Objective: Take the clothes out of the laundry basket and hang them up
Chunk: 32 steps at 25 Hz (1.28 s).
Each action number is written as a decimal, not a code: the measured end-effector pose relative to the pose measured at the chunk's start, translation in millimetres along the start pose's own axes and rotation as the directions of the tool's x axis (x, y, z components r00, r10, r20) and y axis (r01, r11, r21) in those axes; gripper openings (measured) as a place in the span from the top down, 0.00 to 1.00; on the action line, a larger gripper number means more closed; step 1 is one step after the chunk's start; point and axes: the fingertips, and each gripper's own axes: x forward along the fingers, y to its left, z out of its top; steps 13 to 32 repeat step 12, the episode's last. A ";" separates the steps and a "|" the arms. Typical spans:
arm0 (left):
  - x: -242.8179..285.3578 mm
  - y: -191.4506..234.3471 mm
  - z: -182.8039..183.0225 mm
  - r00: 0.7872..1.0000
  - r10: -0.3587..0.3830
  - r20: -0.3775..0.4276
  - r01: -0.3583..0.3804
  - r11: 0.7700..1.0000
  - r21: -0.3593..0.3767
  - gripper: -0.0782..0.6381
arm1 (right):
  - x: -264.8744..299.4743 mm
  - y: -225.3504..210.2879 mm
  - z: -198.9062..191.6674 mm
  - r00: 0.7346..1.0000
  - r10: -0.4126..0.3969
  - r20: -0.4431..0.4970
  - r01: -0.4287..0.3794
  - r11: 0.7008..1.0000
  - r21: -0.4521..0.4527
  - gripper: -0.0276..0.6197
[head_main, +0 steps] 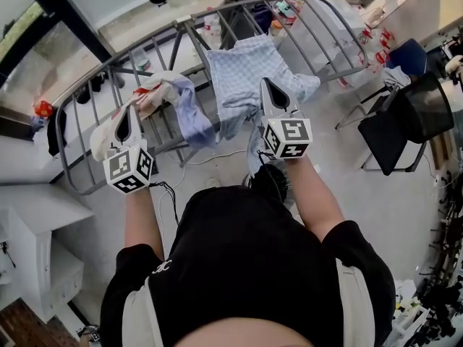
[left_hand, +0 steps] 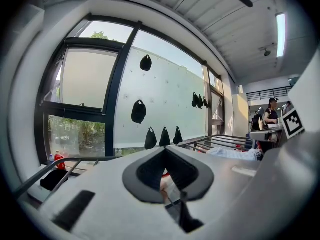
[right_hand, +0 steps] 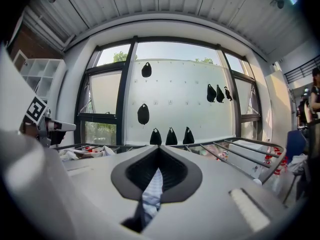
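Observation:
In the head view a grey metal drying rack (head_main: 329,31) stands in front of me. A light blue checked garment (head_main: 239,67) lies draped over its bars. My right gripper (head_main: 266,87) is shut on that garment's near edge, and the right gripper view shows blue striped cloth (right_hand: 150,196) pinched between the jaws of that gripper (right_hand: 157,176). My left gripper (head_main: 134,113) is shut on a white, red and lavender garment (head_main: 177,92) that hangs over the rack's near left rail. A strip of pale cloth (left_hand: 169,188) shows between its jaws.
A black chair (head_main: 405,121) stands on the floor at the right. A white cabinet (head_main: 32,226) is at the near left. A cable (head_main: 173,194) runs across the floor under the rack. Small bottles and red items (head_main: 380,38) lie beyond the rack's right end.

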 end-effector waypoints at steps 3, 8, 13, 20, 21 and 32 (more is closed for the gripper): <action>-3.1 -1.5 0.0 1.000 0.005 -0.004 -0.005 1.000 0.002 0.88 | -2.7 0.6 1.2 1.000 0.001 0.003 -0.001 1.000 -0.001 0.94; -5.8 -0.5 2.4 1.000 0.010 -0.004 -0.010 1.000 0.011 0.88 | -3.8 3.6 0.5 1.000 0.001 0.001 -0.001 1.000 -0.003 0.94; -8.1 0.1 0.2 1.000 0.014 -0.009 -0.014 1.000 0.011 0.88 | -6.6 4.1 -2.9 1.000 -0.006 -0.009 0.006 1.000 -0.010 0.94; -8.1 0.1 0.2 1.000 0.014 -0.009 -0.014 1.000 0.011 0.88 | -6.6 4.1 -2.9 1.000 -0.006 -0.009 0.006 1.000 -0.010 0.94; -8.1 0.1 0.2 1.000 0.014 -0.009 -0.014 1.000 0.011 0.88 | -6.6 4.1 -2.9 1.000 -0.006 -0.009 0.006 1.000 -0.010 0.94; -8.1 0.1 0.2 1.000 0.014 -0.009 -0.014 1.000 0.011 0.88 | -6.6 4.1 -2.9 1.000 -0.006 -0.009 0.006 1.000 -0.010 0.94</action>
